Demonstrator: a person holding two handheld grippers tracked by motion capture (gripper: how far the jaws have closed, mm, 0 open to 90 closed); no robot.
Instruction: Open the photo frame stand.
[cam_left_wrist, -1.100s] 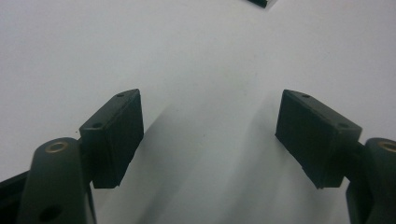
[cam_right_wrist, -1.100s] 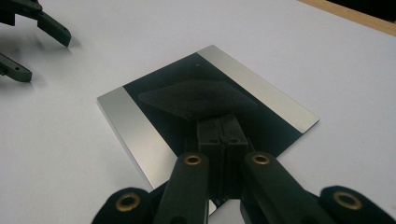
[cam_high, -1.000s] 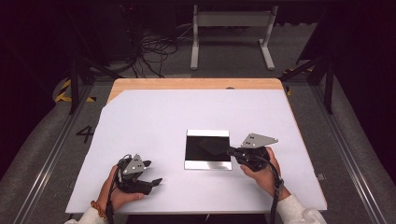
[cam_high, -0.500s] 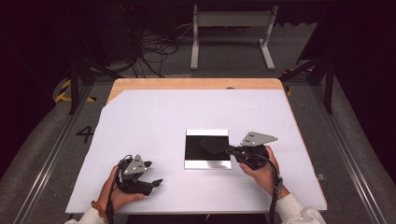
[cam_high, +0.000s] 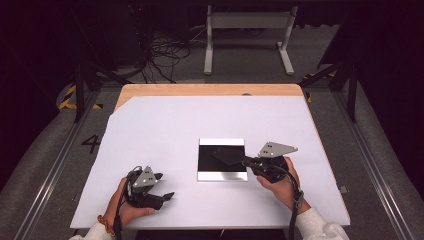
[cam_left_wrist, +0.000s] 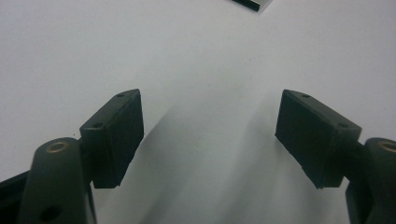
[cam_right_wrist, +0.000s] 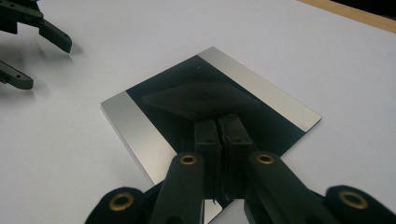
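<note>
Nothing had shifted: the right gripper (cam_right_wrist: 217, 140) stayed clenched empty at the mirror plate's (cam_high: 222, 159) edge, the left gripper (cam_left_wrist: 210, 135) released.

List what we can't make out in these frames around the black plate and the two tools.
- Black plate, right gripper view: its near corner is hidden behind the right tool, so contact with the plate can't be judged.
- Same plate, left gripper view: cut off by the top edge.
- Left tool, high view: too small to read the jaw gap; the left gripper view shows it wide.
- Dark shape on the plate, right gripper view: reflection or mark, can't tell.
</note>
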